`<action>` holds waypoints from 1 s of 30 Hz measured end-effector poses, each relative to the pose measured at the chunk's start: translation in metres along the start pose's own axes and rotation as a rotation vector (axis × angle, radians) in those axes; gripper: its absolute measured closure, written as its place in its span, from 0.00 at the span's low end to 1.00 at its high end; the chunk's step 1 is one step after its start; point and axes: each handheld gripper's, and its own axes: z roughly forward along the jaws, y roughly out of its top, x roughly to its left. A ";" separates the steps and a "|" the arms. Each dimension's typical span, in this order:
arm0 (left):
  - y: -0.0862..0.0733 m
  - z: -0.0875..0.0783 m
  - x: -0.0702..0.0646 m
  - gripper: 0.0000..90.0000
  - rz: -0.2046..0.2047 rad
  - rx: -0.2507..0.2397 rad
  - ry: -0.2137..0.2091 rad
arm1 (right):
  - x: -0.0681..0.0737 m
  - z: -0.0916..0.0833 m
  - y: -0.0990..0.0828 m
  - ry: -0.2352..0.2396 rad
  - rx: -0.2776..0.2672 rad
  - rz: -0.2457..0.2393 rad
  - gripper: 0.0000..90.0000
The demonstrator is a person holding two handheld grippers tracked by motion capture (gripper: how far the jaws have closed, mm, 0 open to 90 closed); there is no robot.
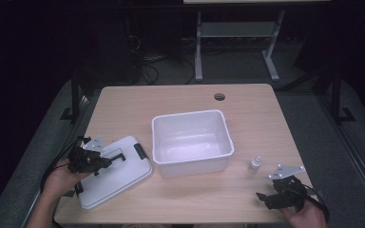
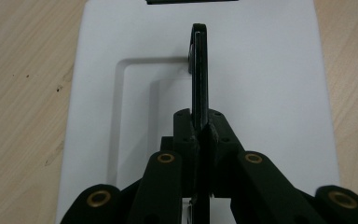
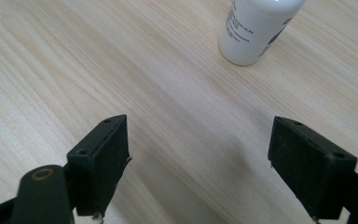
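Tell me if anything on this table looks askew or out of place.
The lid lies off the tub, skewed to the table edge, one corner at the front edge. The left gripper is shut on its black handle. The small bottle stands upright; nothing is spilled.

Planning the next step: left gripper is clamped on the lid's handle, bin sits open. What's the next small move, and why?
Probably lift the lid slightly off the table. The left gripper is shut on its black handle, the lid lies flat left of the open white bin, and the right gripper is open, holding nothing.
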 end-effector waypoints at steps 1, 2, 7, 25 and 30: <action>0.000 0.000 -0.001 0.92 -0.002 -0.002 -0.001 | 0.000 0.000 0.000 0.003 0.002 0.000 0.22; 0.000 -0.001 -0.001 0.92 -0.004 -0.001 -0.003 | 0.000 0.000 0.000 0.006 0.002 0.001 0.22; -0.001 -0.006 -0.002 0.83 -0.024 -0.033 -0.013 | -0.001 -0.001 0.001 0.007 0.004 -0.009 0.22; 0.001 -0.021 -0.022 0.62 -0.033 -0.112 0.002 | -0.007 -0.014 0.006 0.005 0.014 -0.015 0.20; -0.005 -0.023 -0.026 0.58 -0.045 -0.133 0.028 | -0.007 -0.015 0.009 0.016 0.028 -0.010 0.19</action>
